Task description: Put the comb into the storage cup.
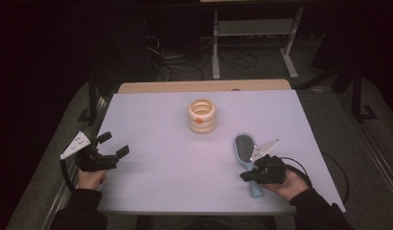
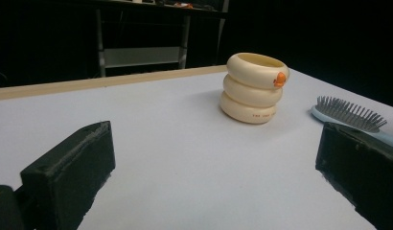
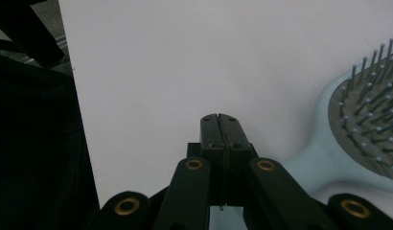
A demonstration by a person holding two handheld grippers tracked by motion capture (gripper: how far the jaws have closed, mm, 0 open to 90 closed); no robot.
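The right gripper [image 1: 249, 175] sits at the lower right of the high view, its jaws pressed together with nothing between them; in the right gripper view they meet flush just above the pale handle of the hairbrush [image 3: 362, 134]. The brush's neck passes beside and under the jaws, not between them, so this looks like a closure that caught nothing, or a pause over the handle before a grasp. The left gripper [image 1: 113, 155] rests at the lower left of that view with its jaws spread wide, well apart from everything, probably parked until it is needed.

The hairbrush [image 1: 246, 153] lies flat on the white surface [image 1: 156, 124] at right of centre, bristles up, head pointing toward the top of the frame and handle toward the person, a convenient lie for gripping the handle. It is light blue with a grey oval pad of thin dark pins. Above and left of it stands a cream holder [image 1: 202, 116] shaped like three stacked rings with a small orange mark, upright and open-topped, a likely destination for the brush
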